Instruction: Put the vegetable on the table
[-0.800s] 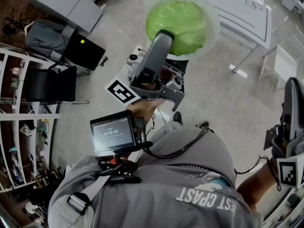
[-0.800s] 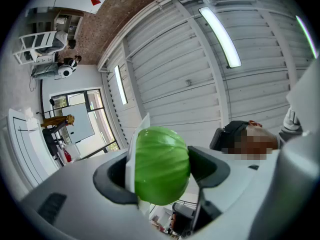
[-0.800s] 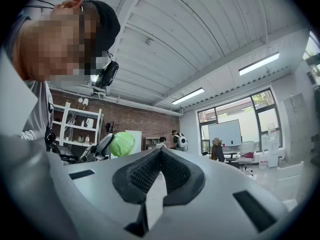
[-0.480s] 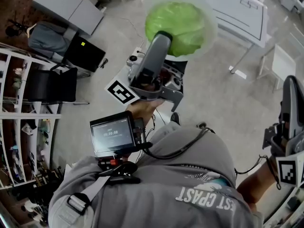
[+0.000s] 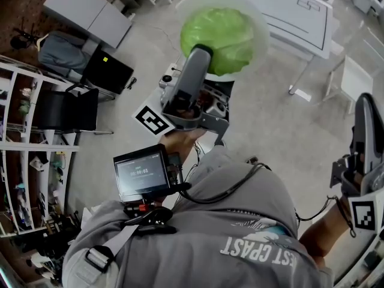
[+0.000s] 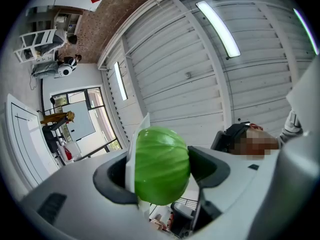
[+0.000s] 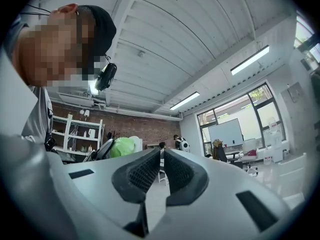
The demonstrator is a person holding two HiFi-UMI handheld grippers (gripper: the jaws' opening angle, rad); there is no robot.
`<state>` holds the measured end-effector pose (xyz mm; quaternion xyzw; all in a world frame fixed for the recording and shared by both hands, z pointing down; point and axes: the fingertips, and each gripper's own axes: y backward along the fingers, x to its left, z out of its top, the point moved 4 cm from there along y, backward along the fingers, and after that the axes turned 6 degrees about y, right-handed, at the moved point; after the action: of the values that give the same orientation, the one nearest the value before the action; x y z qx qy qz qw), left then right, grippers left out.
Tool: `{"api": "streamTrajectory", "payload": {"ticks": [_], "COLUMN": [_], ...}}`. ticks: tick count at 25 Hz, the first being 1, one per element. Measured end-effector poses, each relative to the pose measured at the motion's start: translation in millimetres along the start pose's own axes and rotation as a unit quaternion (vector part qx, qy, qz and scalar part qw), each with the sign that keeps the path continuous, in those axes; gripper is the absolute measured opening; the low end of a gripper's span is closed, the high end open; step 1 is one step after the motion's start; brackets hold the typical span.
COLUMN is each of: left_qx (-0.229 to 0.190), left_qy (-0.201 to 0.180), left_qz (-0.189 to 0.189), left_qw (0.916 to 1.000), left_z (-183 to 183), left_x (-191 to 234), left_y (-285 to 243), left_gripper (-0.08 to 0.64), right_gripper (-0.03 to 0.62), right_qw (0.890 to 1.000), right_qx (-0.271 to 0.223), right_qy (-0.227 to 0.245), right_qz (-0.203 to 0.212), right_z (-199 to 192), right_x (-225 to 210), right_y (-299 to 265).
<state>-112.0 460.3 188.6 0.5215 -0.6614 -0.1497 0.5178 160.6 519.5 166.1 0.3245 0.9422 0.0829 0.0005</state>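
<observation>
Cabbage point(image 6: 161, 156) in left hand-held gripper point(image 6: 163, 176)

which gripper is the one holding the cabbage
The left gripper: its jaws are clamped on the green cabbage. The right gripper has its jaws almost together with nothing between them.

A white shelving rack point(image 5: 18, 149) crowded with small items runs along the left edge of the concrete floor point(image 5: 276, 119). Just beside it stands a black chair point(image 5: 63, 108), with a grey backpack point(image 5: 60, 50) and a flat black case point(image 5: 108, 71) near it. A grey cabinet point(image 5: 90, 8) sits further off. A tube light point(image 6: 218, 28) crosses the white ribbed ceiling. A whiteboard point(image 7: 226, 133) stands by the windows.
</observation>
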Motion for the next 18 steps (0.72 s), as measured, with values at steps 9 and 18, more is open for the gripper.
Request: {"api": "streamTrajectory", "payload": {"ticks": [9,18], "left_qx": [0.010,0.021], "left_qy": [0.020,0.036], "left_qz": [0.012,-0.001], "left_qw": [0.9997,0.9991], "left_z": [15.7,72.9], "left_x": [40.6,98.6], "left_y": [-6.0,-11.9], "left_gripper": [0.313,0.313], "right_gripper": [0.009,0.009], "right_qw": [1.000,0.999], "right_qx": [0.012,0.017], "right_qy": [-0.008,-0.002], "right_qz": [-0.017,-0.041], "right_z": [-16.1,-28.3], "right_x": [-13.6,-13.7], "right_y": [-31.3,-105.3]}}
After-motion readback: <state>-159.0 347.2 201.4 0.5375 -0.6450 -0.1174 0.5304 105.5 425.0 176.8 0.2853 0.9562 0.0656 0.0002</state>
